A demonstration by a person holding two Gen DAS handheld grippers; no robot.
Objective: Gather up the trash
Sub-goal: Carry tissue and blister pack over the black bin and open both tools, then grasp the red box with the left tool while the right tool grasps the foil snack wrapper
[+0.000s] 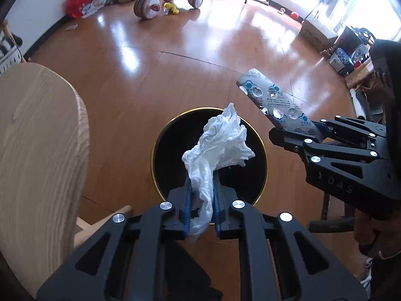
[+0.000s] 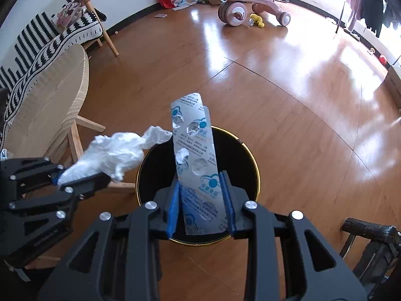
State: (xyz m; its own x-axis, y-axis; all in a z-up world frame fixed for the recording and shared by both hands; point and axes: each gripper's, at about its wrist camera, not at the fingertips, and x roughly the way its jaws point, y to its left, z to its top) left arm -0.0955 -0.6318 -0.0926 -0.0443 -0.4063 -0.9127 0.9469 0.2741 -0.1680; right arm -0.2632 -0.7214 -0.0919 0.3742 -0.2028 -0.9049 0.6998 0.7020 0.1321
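- Tissue (image 1: 220,140), white and crumpled, pinched in the left gripper (image 1: 201,200) above the black, gold-rimmed bin (image 1: 160,145).
- Blister strip (image 2: 194,155), silvery with blue print, clamped upright in the right gripper (image 2: 201,200) over the bin.

Bright daylight blows out the windows (image 1: 363,7) beyond the fingers, glaring off the floor (image 2: 313,80); fisheye edges bend and darken.

Black gold-rimmed bin (image 1: 170,135) near rim: hidden behind left gripper (image 1: 201,200).
Bin's contents: too dark to tell.
Print on silver blister strip (image 2: 194,150) above bin: too small to read.
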